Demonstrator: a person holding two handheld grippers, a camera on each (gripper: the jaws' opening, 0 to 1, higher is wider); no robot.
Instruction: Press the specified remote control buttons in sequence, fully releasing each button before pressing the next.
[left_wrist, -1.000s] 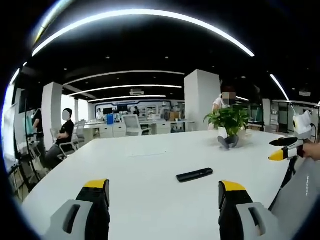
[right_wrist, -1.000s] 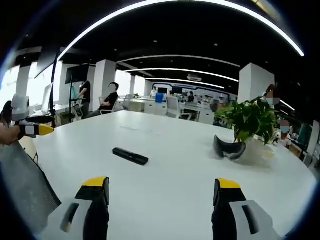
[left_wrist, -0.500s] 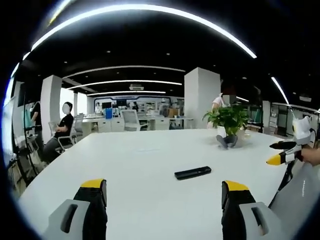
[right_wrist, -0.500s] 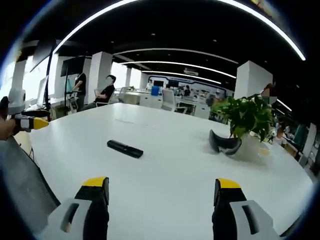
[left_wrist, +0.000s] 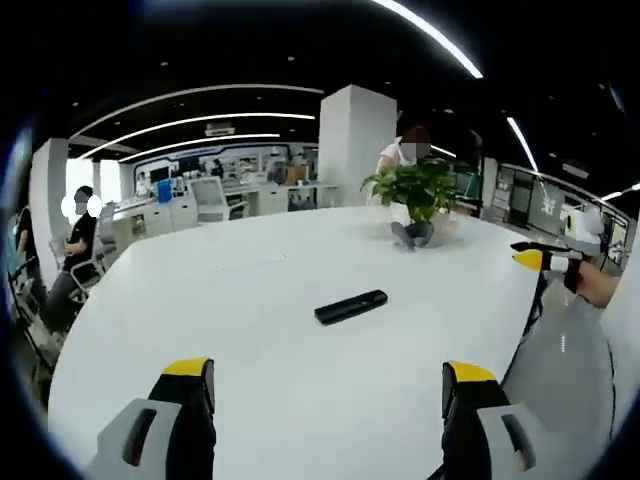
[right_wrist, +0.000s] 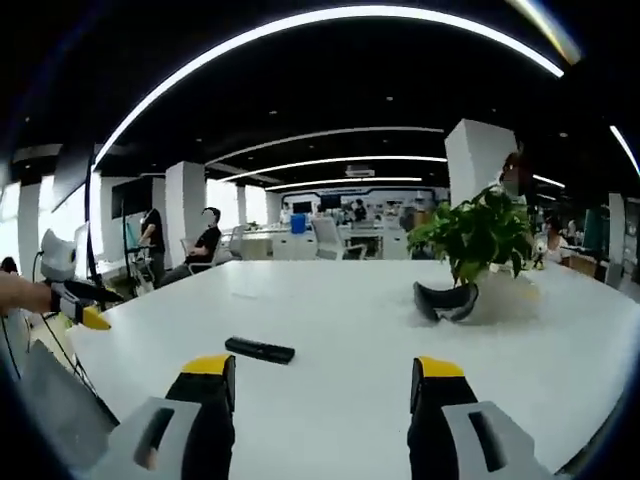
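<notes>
Left gripper (left_wrist: 325, 385) held above the near edge of the white table (left_wrist: 250, 300), jaws spread wide with nothing between them. Black remote control (left_wrist: 351, 306) lying flat on the table ahead of those jaws, well apart from both tips and slightly nearer the right-hand one. Farther ahead, beyond the remote, a potted plant (left_wrist: 413, 190) with a dark curved object (left_wrist: 412, 234) at its foot. Off to the right of the left gripper, the right gripper's yellow tip visible at the table edge, held in a hand (left_wrist: 597, 288).

Right gripper (right_wrist: 323, 385) also above the table (right_wrist: 340, 320), jaws likewise wide apart and empty. Remote control (right_wrist: 259, 349) just ahead of the left-hand jaw tip, not touching it. Potted plant (right_wrist: 480, 235) and dark curved object (right_wrist: 445, 301) ahead and to the right of the jaws. Left gripper's yellow tip visible far left, in a hand (right_wrist: 22, 294). Seated and standing people in the background beyond the table's far side.
</notes>
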